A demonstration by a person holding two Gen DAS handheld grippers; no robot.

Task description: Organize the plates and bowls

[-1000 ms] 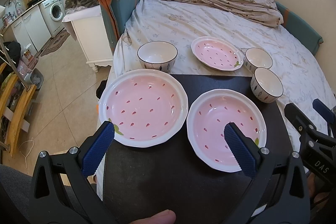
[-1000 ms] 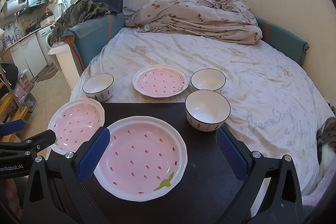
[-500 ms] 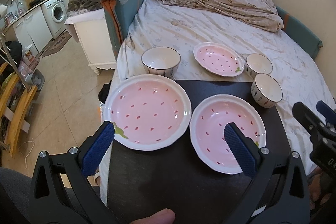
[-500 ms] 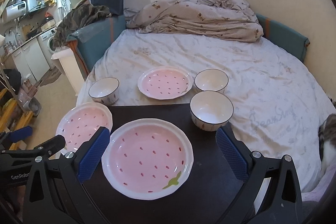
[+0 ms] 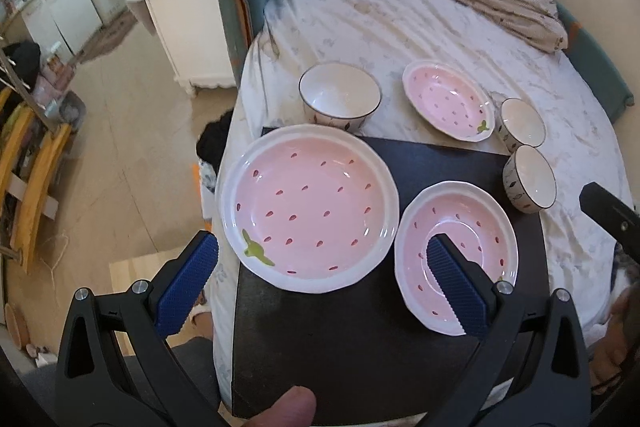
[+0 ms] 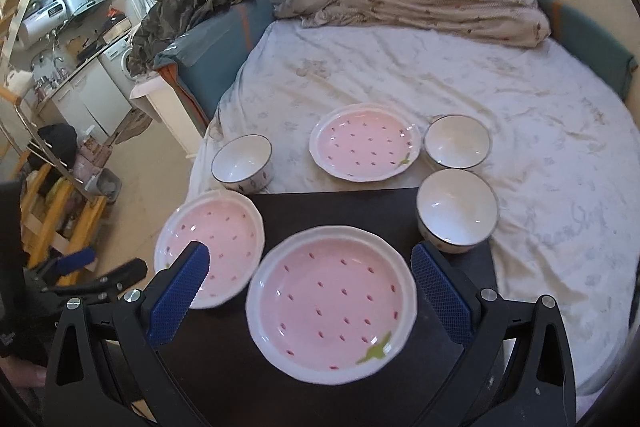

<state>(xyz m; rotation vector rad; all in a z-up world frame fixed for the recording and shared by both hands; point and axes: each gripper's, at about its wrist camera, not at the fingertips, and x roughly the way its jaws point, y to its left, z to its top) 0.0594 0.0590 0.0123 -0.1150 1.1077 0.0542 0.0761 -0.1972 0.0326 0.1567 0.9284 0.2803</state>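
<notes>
We hold both tools above a black board at the foot of a bed, nothing gripped. Our left gripper point(image 5: 320, 279) is spread wide, its fingers straddling the near rim of a large pink strawberry plate point(image 5: 310, 207). Our right gripper point(image 6: 310, 295) is equally spread around a second pink plate point(image 6: 332, 307). Beyond the fingertips a third plate point(image 6: 366, 143) and three white bowls point(image 6: 457, 211) lie scattered, apparently laid out singly so each can be reached for stacking.
</notes>
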